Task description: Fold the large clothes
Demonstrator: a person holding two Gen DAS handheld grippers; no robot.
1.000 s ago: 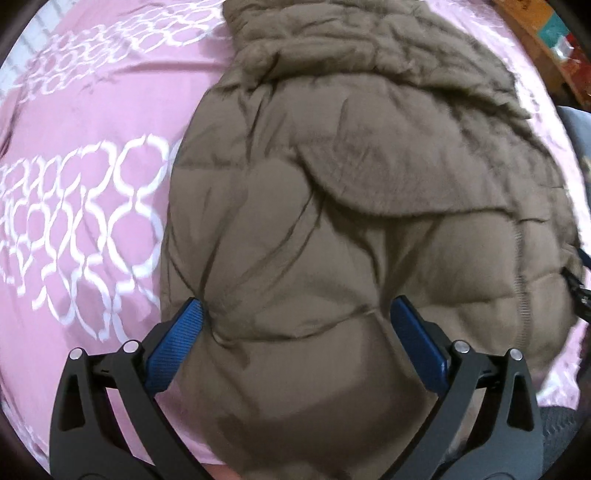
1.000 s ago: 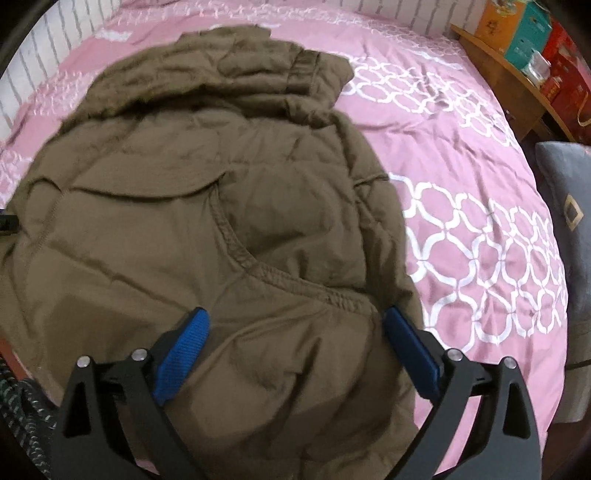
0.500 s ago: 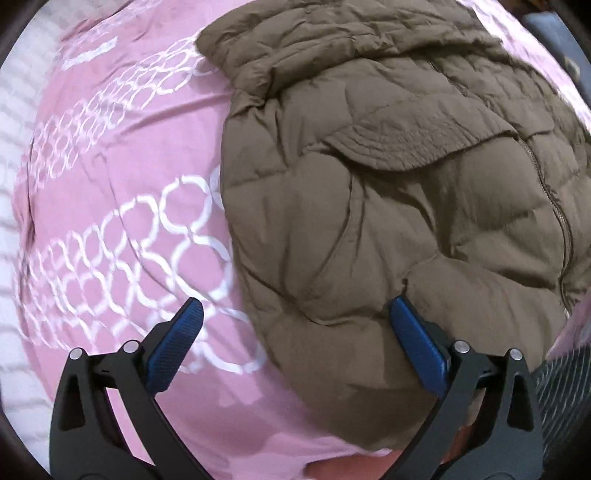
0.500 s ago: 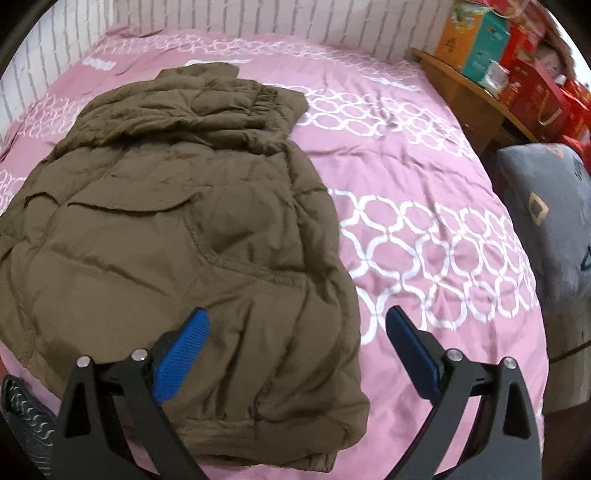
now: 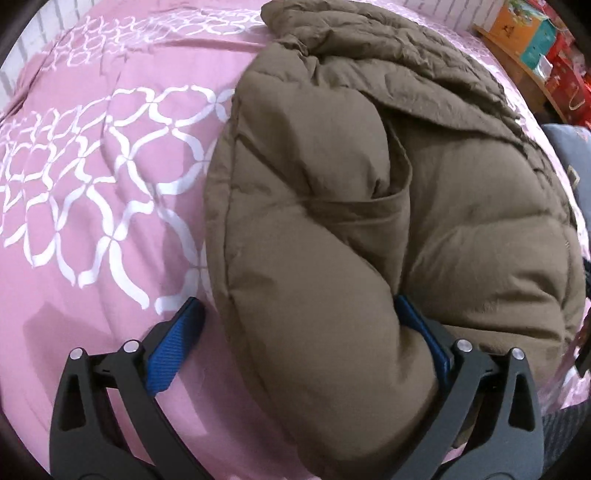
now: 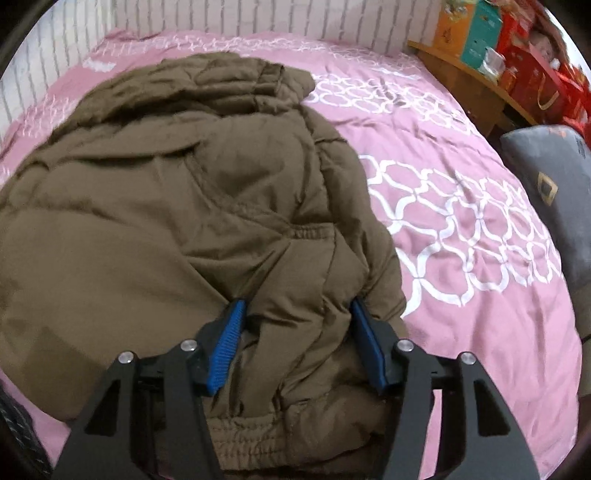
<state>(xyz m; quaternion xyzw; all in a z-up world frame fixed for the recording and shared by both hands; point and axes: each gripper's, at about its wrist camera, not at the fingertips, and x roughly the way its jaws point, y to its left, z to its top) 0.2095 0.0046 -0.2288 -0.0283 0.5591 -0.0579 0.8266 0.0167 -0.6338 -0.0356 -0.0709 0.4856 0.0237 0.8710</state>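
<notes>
Left wrist view: brown puffer coat (image 5: pixel 424 206) heaped on bed (image 5: pixel 92 177) with pink cover and white ring pattern, filling right and centre of frame. Left gripper (image 5: pixel 299 328) low at coat's near left edge, jaws wide; right blue pad (image 5: pixel 421 332) pressed against padded bulge, left pad (image 5: pixel 173 350) over bare cover, just beside coat edge. Thick roll of coat between the pads, not pinched. Quilted seams and a flap visible across coat; hood or collar bunched at far end. Shelf (image 5: pixel 524 70) with coloured boxes at upper right, grey cushion (image 5: pixel 569 155) at right edge. Right wrist view: same coat (image 6: pixel 166 206) on left and centre of bed (image 6: pixel 461 229), hem with elastic band nearest camera. Right gripper (image 6: pixel 295 343) at coat's near right corner, jaws narrowed onto a bunched fold of fabric, both blue pads (image 6: pixel 227 347) touching it, cloth creased between them. White slatted wall (image 6: pixel 221 22) behind bed, shelf (image 6: pixel 476 77) with red and green boxes at upper right, cushion (image 6: pixel 550 188) against right edge of bed.
</notes>
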